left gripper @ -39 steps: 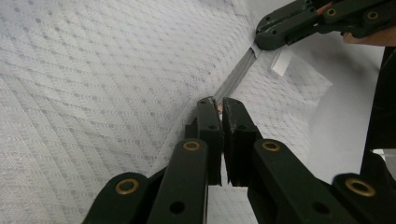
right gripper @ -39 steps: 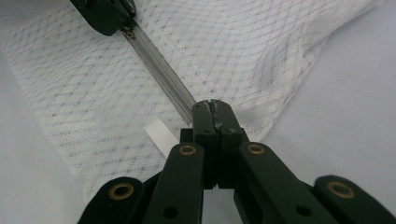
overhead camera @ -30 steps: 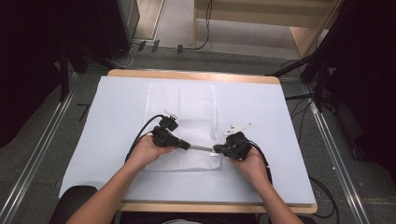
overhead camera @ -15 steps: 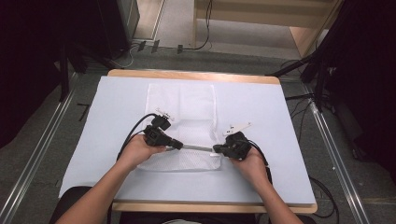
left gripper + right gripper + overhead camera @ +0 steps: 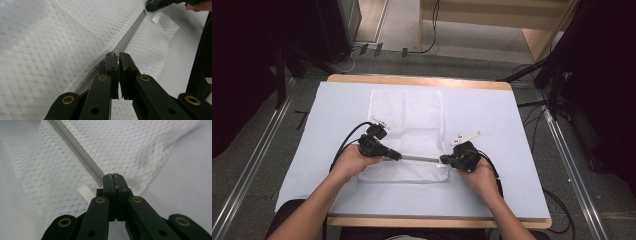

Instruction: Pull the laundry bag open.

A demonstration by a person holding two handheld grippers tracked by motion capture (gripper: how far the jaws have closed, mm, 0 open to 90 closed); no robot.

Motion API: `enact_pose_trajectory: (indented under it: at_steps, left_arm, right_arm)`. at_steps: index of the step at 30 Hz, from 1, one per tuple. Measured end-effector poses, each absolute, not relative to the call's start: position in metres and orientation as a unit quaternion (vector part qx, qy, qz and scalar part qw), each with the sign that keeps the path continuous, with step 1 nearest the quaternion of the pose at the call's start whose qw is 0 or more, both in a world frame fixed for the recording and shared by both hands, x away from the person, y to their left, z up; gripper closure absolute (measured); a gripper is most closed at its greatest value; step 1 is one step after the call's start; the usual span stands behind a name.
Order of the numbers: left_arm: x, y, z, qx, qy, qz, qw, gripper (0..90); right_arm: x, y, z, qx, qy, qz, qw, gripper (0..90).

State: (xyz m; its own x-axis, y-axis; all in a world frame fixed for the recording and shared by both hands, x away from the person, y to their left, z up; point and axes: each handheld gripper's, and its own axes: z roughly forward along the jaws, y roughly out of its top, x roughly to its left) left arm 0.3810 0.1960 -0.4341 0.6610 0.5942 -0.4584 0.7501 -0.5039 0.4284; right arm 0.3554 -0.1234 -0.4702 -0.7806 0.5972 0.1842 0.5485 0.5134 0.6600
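Observation:
A white mesh bag (image 5: 407, 115) lies flat on the table, with a grey zipper (image 5: 419, 158) running across its near part. My left gripper (image 5: 398, 156) sits at the zipper's left end; in the left gripper view its jaws (image 5: 118, 55) are pinched on the small zipper pull, with the zipper (image 5: 130, 37) stretching away. My right gripper (image 5: 443, 160) is at the zipper's right end. In the right gripper view it (image 5: 113, 175) is shut on the end of the zipper (image 5: 75, 147), beside a white tag (image 5: 86, 194). The zipper is taut between the two.
The table (image 5: 502, 130) has a pale cover and a wooden far edge (image 5: 417, 81). Black cables (image 5: 344, 145) trail from both grippers. Bare cover lies left and right of the bag. Dark equipment stands on the floor around the table.
My left gripper has slid a little to the left along the zipper, lengthening the visible grey strip. The right gripper has stayed in place.

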Motion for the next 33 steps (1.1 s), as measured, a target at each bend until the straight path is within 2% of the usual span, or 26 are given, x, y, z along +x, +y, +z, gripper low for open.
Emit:
enact_pose_trajectory:
  at_steps: [33]
  left_arm:
    - [0.375, 0.254, -0.429, 0.844, 0.424, -0.118, 0.307, 88.1]
  right_arm:
    - [0.357, -0.125, -0.471, 0.327, 0.869, 0.371, 0.028, 90.0]
